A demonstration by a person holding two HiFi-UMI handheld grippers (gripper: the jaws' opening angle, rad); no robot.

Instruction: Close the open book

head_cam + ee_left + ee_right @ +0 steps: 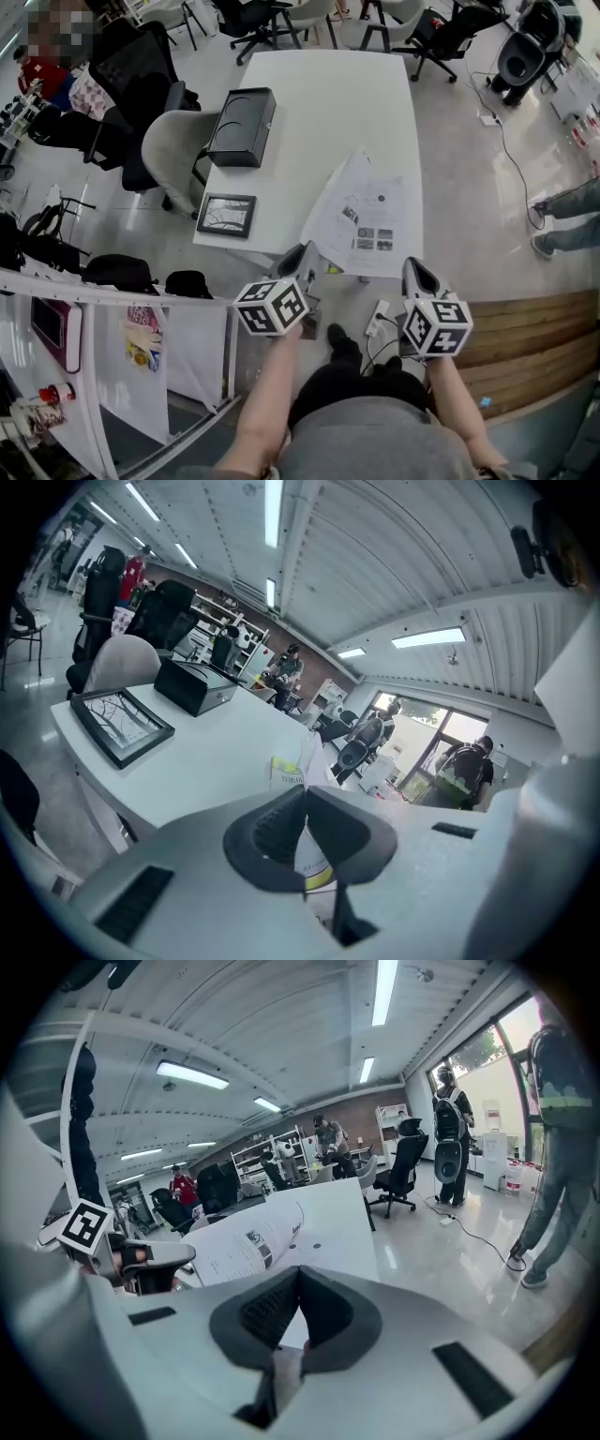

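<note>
The open book [367, 217] lies at the near right corner of the white table [319, 103], its white printed pages up. Its left half [328, 202] is raised and leans over the right half. My left gripper [307, 253] is shut on the near edge of that raised half; in the left gripper view a thin sheet with yellow-green print [310, 761] runs between the closed jaws [305, 794]. My right gripper [414, 270] is at the book's near right corner. In the right gripper view its jaws [300, 1274] are closed with a white page edge between them, and the curved page [246, 1246] stands beyond.
A black box [242, 127] and a framed picture [226, 215] sit on the table's left side. A grey chair [173, 145] stands left of the table. A power strip [378, 319] lies on the floor by my feet, and a wooden platform [534, 347] lies to the right.
</note>
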